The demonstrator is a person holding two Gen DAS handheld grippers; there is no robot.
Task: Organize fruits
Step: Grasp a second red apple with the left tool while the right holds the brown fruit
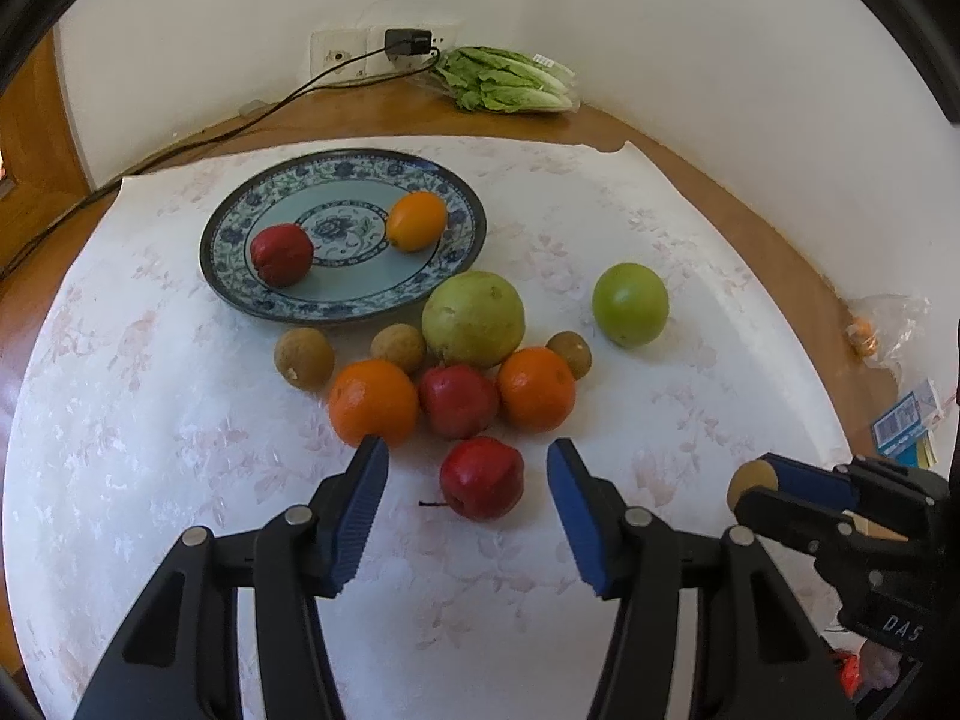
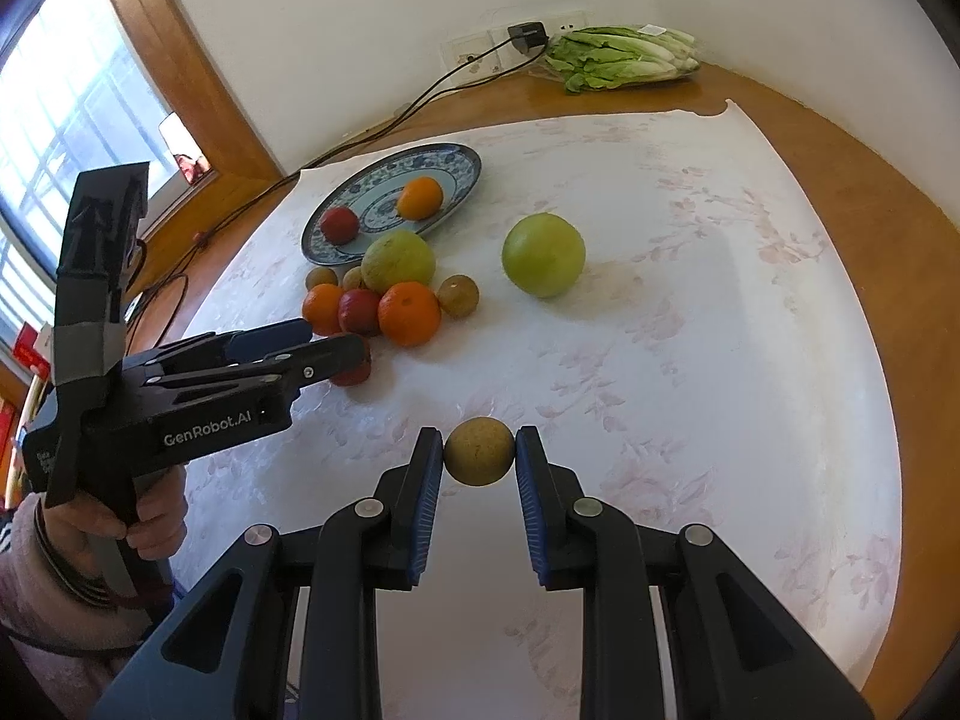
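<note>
While a small brown fruit (image 2: 479, 451) is pinched by the right gripper (image 2: 479, 456) for sorting; a near red fruit (image 1: 481, 478) is straddled, untouched, by the half-open left gripper (image 1: 468, 468).

i'm at a round wooden desk (image 2: 798, 120) pushed into a corner of plain white walls (image 2: 336, 12). a pale cloth with faint pink flowers (image 2: 690, 276) covers most of it. to my left a window (image 2: 66, 120) in a broad wooden frame (image 2: 198, 90) lets in bright daylight. on the back wall sit white sockets (image 1: 354, 54) with a black charger (image 1: 408, 42) plugged in, its cable (image 1: 240, 120) trailing off the desk's left edge. bagged leafy greens (image 1: 510, 81) lie in the corner.
</note>
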